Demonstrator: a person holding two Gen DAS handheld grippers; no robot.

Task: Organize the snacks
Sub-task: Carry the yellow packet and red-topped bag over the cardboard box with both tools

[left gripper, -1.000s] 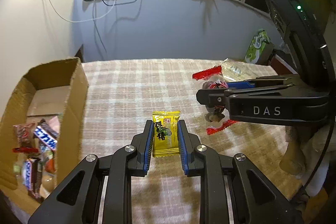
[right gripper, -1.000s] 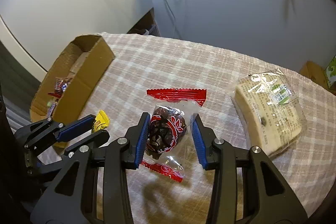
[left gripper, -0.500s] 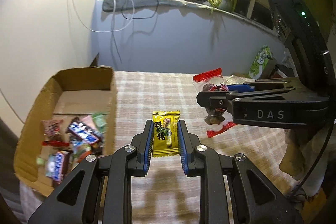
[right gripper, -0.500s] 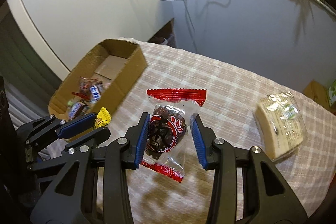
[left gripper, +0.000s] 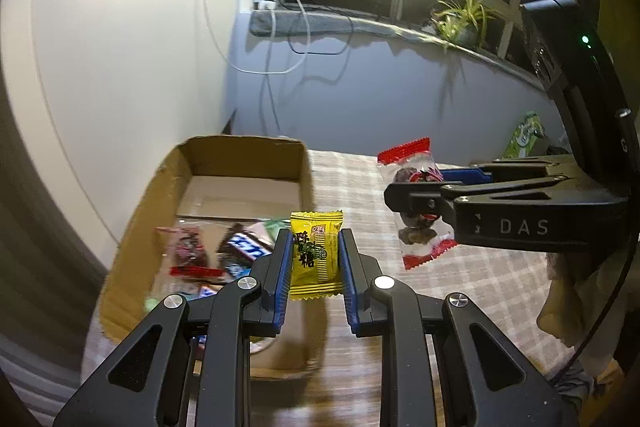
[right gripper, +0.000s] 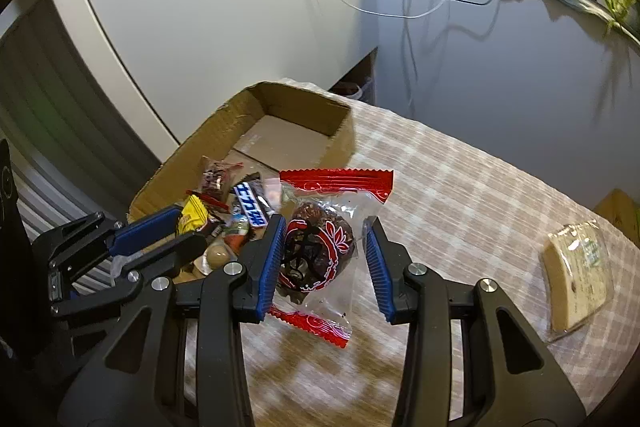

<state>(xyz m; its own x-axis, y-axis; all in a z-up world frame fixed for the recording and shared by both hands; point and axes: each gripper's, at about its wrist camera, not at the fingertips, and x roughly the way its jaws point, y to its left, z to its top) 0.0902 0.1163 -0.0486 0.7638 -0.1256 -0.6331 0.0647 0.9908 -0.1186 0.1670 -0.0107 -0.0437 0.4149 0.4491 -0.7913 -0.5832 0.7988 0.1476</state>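
- The left gripper (left gripper: 315,259) pinches the yellow candy packet (left gripper: 316,253) flat between its blue pads, held in the air over the near wall of the cardboard box (left gripper: 160,187), which sits at ten o'clock.
- The right gripper (right gripper: 326,251) clamps the clear red-ended snack bag (right gripper: 320,247) across its dark lump; the right pad seems to press only loose film, though that is hard to tell.
- Both likely handle light, crinkly and slippery; gripping the filled middle rather than the sealed ends looks safest.
- A wrapped cake (right gripper: 576,275) lies at three o'clock.
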